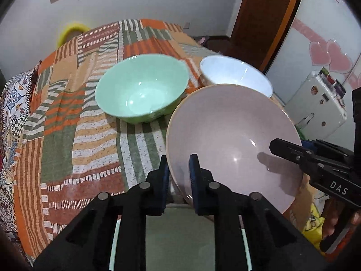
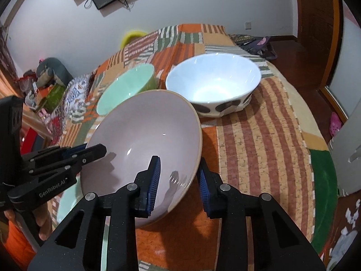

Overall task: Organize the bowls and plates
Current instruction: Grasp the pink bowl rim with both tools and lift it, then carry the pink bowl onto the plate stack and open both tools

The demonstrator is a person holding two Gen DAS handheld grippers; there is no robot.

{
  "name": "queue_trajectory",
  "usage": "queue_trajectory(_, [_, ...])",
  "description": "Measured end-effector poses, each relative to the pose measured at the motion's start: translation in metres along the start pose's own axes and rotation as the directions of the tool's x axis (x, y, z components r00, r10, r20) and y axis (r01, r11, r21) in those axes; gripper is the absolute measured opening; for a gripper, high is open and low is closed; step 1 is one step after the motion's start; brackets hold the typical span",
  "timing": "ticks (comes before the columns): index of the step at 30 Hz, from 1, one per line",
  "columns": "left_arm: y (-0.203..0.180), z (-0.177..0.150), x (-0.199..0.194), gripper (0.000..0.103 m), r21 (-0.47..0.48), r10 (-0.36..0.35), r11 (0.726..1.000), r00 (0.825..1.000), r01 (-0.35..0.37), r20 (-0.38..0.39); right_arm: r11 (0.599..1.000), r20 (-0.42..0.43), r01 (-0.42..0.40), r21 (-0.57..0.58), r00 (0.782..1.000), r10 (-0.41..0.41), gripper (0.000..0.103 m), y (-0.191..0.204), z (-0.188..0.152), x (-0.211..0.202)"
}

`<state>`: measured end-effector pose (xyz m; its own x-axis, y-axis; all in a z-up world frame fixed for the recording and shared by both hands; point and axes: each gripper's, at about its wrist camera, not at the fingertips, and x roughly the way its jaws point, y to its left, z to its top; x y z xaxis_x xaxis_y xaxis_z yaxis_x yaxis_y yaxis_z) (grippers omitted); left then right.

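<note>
From the left wrist, the left claw [image 1: 178,171] pinched the near rim of the pale pink bowl [image 1: 227,135], one pad inside and one outside. The bowl sat tilted above the patchwork cloth [image 1: 67,117], with the green bowl [image 1: 142,88] just behind it to the left and the white bowl [image 1: 232,73] behind it to the right. The right claw [image 1: 286,146] reached over the pink bowl's far rim, apparently gripping it.

From the right wrist, the right claw [image 2: 179,178] straddled the pink bowl's [image 2: 144,131] rim, pads pressed to it. The white bowl [image 2: 214,81], spotted brown outside, stood upright beyond; the green bowl [image 2: 126,88] lay partly hidden. The left claw [image 2: 94,151] held the opposite rim.
</note>
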<state>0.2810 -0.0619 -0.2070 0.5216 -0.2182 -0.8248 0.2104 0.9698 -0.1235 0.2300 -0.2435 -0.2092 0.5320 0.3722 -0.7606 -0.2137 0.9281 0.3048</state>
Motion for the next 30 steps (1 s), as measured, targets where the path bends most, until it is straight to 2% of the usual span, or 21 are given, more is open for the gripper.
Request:
queue_trajectory(7, [-0.001,0.005,-0.041,0.017,-0.022,-0.016,1.0,0.996,0.018,0.087,1.0,0.069,-0.003,-0.028,0.998,0.005,0.03,0.011,0.007,-0.03])
queue_trajectory(11, [0.004,-0.003,-0.064,0.017,-0.028,0.003,1.0,0.993,0.0,0.115,0.999,0.09,-0.032,-0.043,0.995,0.035,0.03,0.023,0.009,-0.04])
queue_trajectory(20, [0.038,-0.038,-0.117,0.016,-0.089,0.094,0.993,0.985,-0.082,0.142,0.986,0.085,-0.104,-0.133,0.99,0.115,0.03,0.072,0.003,-0.038])
queue_trajectory(30, [0.096,-0.086,-0.175,0.016,-0.213,0.201,0.963,0.964,-0.163,0.176,0.947,0.032,-0.186,-0.261,0.979,0.201,0.03,0.144,-0.007,-0.019])
